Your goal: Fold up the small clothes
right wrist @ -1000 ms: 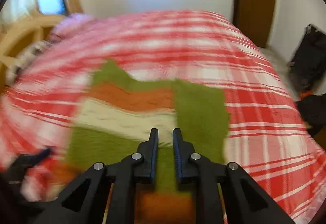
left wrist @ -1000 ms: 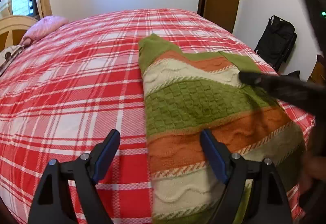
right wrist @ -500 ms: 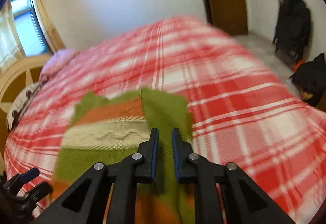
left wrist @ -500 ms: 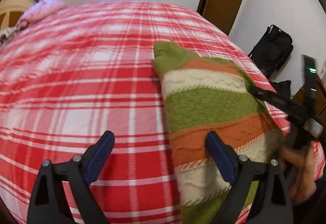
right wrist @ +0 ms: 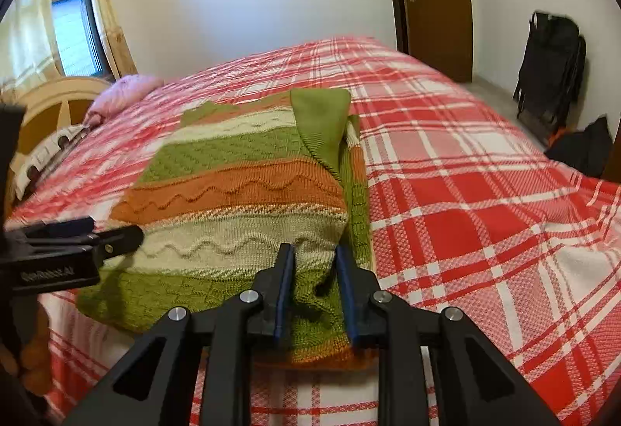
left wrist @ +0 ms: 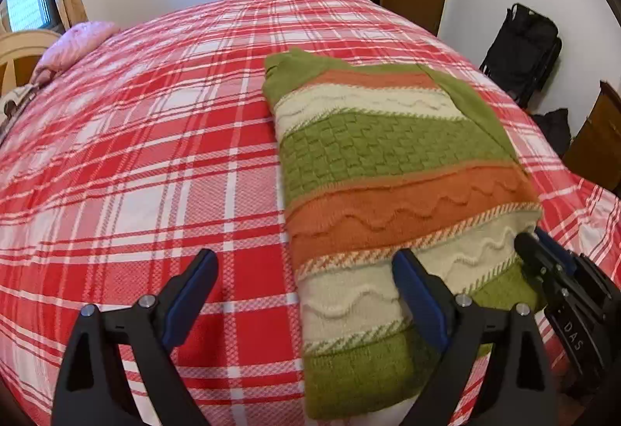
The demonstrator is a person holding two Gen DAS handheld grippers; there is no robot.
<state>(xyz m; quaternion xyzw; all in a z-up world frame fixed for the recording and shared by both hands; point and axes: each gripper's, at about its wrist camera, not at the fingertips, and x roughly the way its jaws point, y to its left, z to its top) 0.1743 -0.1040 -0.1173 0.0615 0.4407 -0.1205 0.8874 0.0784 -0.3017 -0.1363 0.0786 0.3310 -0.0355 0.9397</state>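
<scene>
One striped knitted sweater in green, orange and cream (left wrist: pixel 392 170) lay folded lengthwise near the near edge of the red-and-white plaid bedspread (left wrist: pixel 155 162), its green sleeve (right wrist: pixel 322 123) turned back over the body along the right side. A second earlier the right gripper (right wrist: pixel 312 294) had been far up the garment, over that sleeve, with its jaws almost together; since then it had swung back to the hem, and its jaws had just been opening, so they stood narrowly apart, pointing at the hem's right corner, the knit showing in the gap beyond the pads and nothing pinched. That suggested the sleeve fold was finished and a hem-to-collar fold was being set up. The left gripper (left wrist: pixel 306 294) hung over the hem's left corner, tilted steeply down, jaws spread wide and empty, one finger over bare plaid and the other over the cream band. Both pointed up the bed toward the collar.
</scene>
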